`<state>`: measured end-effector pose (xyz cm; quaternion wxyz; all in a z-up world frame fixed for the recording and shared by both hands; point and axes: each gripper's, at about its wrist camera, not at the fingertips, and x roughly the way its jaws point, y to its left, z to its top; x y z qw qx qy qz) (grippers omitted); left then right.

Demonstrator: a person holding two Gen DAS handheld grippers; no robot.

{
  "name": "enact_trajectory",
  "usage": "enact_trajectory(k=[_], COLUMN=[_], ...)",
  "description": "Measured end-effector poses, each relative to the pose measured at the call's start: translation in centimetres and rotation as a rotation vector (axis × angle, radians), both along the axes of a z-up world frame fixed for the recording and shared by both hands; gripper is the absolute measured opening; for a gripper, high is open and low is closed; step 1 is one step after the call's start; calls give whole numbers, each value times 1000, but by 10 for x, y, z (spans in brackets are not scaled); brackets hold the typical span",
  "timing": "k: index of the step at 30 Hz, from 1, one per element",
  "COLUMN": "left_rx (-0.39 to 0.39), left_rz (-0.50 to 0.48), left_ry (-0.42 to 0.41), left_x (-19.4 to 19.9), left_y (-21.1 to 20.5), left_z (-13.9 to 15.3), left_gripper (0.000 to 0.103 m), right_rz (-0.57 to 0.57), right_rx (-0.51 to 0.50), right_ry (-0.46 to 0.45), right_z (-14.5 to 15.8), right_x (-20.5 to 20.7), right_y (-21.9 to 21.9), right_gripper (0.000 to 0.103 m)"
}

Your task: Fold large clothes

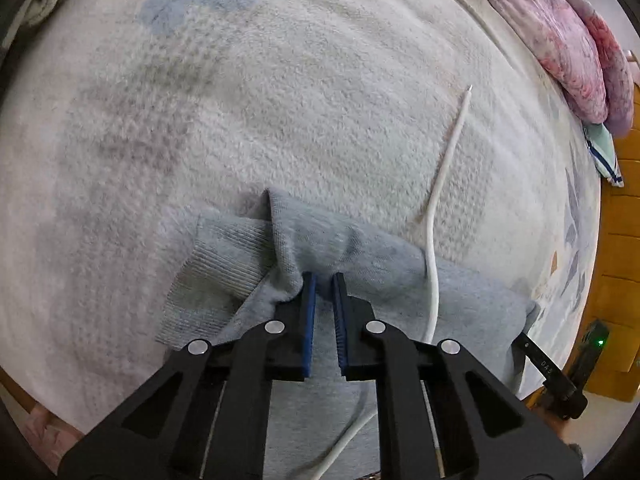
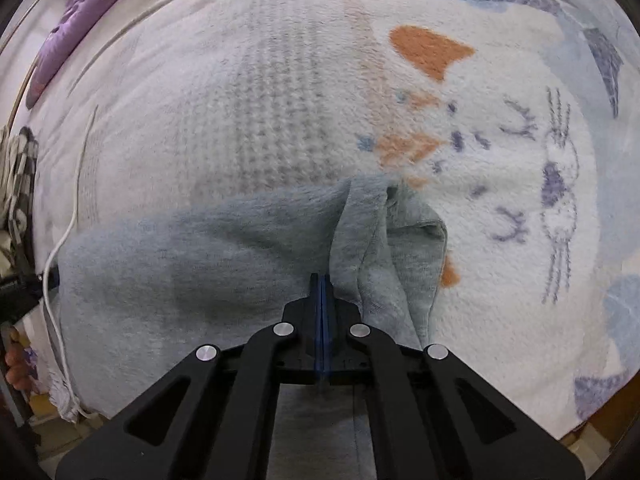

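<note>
A grey-blue sweatshirt [image 1: 340, 248] lies on a fluffy white blanket [image 1: 280, 100], with a ribbed cuff [image 1: 216, 276] at its left. My left gripper [image 1: 323, 280] has its jaws a small way apart, with a fold of the sweatshirt bunched against the left fingertip. In the right wrist view the same sweatshirt [image 2: 200, 264] spreads to the left, with a bunched fold [image 2: 400, 240] to the right. My right gripper [image 2: 321, 280] is shut on the sweatshirt's edge.
A white cable [image 1: 434, 240] runs across the blanket and over the sweatshirt; it also shows at the left in the right wrist view [image 2: 56, 272]. A pink quilt [image 1: 560, 32] lies at the far right. The blanket [image 2: 500, 140] carries a cat print.
</note>
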<state>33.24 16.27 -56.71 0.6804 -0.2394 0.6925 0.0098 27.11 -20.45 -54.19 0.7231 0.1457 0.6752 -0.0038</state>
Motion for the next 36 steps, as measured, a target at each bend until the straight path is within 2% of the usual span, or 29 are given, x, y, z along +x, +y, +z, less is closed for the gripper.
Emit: enact_trajectory(k=[2, 5, 6, 7, 8, 9, 10, 12, 13, 14, 16, 18, 21, 23, 26, 29, 32, 34, 36], left_rx=[-3, -64, -98, -148, -177, -190, -190, -186, -166, -122, -70, -43, -5, 8, -5, -5, -6, -22, -27], left_rz=[-16, -2, 21, 49, 69, 95, 115, 136, 141, 140, 124, 115, 119, 133, 155, 155, 154, 164, 162], left_ry=[-1, -20, -32, -54, -68, -86, -102, -130, -132, -127, -124, -98, -47, -21, 1, 28, 53, 71, 88], left_x=[0, -6, -10, -13, -17, -21, -26, -37, -42, -47, -61, -69, -84, -97, -115, -131, -145, -152, -157], left_y=[0, 12, 18, 24, 27, 31, 34, 39, 40, 42, 46, 46, 53, 59, 65, 69, 71, 71, 71], left_z=[1, 9, 13, 18, 22, 27, 33, 44, 49, 52, 54, 47, 33, 27, 24, 17, 9, 3, -3], left_gripper=[12, 13, 18, 31, 39, 53, 63, 70, 77, 79, 79, 79, 79, 79, 79, 80, 80, 80, 80], right_rz=[-39, -26, -11, 33, 72, 123, 162, 212, 216, 210, 198, 188, 210, 189, 133, 126, 106, 116, 103], right_rx=[-9, 21, 59, 105, 122, 139, 155, 124, 108, 86, 53, 42, 11, 33, 97, 118, 150, 150, 155], right_ry=[12, -70, -99, -129, -139, -148, -155, -157, -155, -136, -107, -119, -127, -122, -83, -55, 1, -34, -30], right_z=[11, 49, 61, 73, 77, 81, 83, 79, 75, 64, 37, 21, 22, 25, 31, 27, 4, -6, -5], right_x=[2, 7, 8, 9, 10, 12, 15, 21, 23, 26, 28, 25, 28, 27, 11, -16, -37, -44, -45], right_y=[1, 23, 35, 57, 72, 95, 115, 142, 146, 155, 163, 161, 166, 163, 158, 164, 163, 163, 162], right_gripper=[0, 1, 1, 1, 1, 1, 1, 1, 1, 1, 0, 0, 0, 0, 0, 0, 0, 0, 0])
